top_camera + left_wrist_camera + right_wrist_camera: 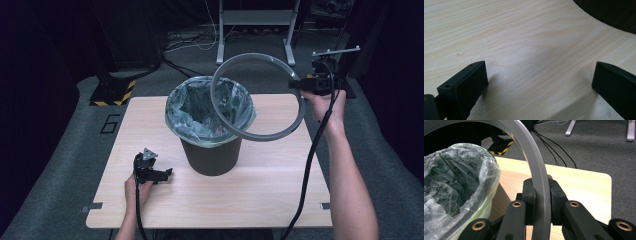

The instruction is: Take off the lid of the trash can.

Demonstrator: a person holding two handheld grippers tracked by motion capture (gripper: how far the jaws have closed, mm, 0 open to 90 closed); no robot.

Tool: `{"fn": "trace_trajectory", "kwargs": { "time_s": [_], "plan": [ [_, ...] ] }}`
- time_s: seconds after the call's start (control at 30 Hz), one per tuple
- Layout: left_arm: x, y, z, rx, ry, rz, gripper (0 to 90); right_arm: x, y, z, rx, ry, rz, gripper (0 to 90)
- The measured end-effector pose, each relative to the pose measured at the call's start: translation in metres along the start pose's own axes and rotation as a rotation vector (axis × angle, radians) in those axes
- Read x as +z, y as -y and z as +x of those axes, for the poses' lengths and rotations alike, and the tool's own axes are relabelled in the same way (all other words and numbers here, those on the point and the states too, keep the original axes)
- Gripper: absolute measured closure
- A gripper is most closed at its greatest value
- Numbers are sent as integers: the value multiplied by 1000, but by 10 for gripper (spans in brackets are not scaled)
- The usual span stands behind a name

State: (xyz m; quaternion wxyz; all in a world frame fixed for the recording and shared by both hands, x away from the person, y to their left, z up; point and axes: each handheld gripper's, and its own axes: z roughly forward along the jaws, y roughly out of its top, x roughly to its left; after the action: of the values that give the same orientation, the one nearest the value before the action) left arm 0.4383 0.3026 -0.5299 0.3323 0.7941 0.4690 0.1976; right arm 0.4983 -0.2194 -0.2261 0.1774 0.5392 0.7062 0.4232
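Note:
A dark brown bin (212, 152) with a clear plastic liner (200, 112) stands in the middle of the wooden table (270, 185). A grey ring (300, 107) hangs tilted above the bin's right side, held at its right edge. My right gripper (305, 84) is shut on that ring; in the right gripper view the pads (555, 200) clamp the grey ring (537, 177) beside the liner (461, 185). My left gripper (167, 173) rests on the table left of the bin, open, its jaws wide apart over bare wood (534, 57) with nothing between them.
The bin's dark base (609, 12) curves across the top right of the left gripper view. Beyond the table lie grey carpet, a metal stand's legs (255, 30), loose cables (185, 42) and a black base with yellow hazard stripes (112, 92).

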Motion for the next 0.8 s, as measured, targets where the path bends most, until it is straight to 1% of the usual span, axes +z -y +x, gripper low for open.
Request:
{"fn": "trace_trajectory", "kwargs": {
  "time_s": [0.07,0.13,0.2,0.27,0.33,0.47,0.63,0.8],
  "plan": [
    [0,0,0,0,0,0,1,-2,3,-6,10,6,0,784],
    [0,0,0,0,0,0,1,-3,4,-8,14,7,-2,784],
    [0,0,0,0,0,0,1,-5,6,-14,20,15,-2,784],
    [0,0,0,0,0,0,1,-6,7,-16,22,21,-1,784],
    [0,0,0,0,0,0,1,-7,10,-21,28,28,4,785],
    [0,0,0,-1,0,1,1,-10,12,-25,36,34,-1,784],
    [0,0,0,0,0,0,1,-17,13,-33,41,51,-7,785],
    [0,0,0,0,0,0,1,-22,18,-42,57,63,-15,785]
  ]
}}
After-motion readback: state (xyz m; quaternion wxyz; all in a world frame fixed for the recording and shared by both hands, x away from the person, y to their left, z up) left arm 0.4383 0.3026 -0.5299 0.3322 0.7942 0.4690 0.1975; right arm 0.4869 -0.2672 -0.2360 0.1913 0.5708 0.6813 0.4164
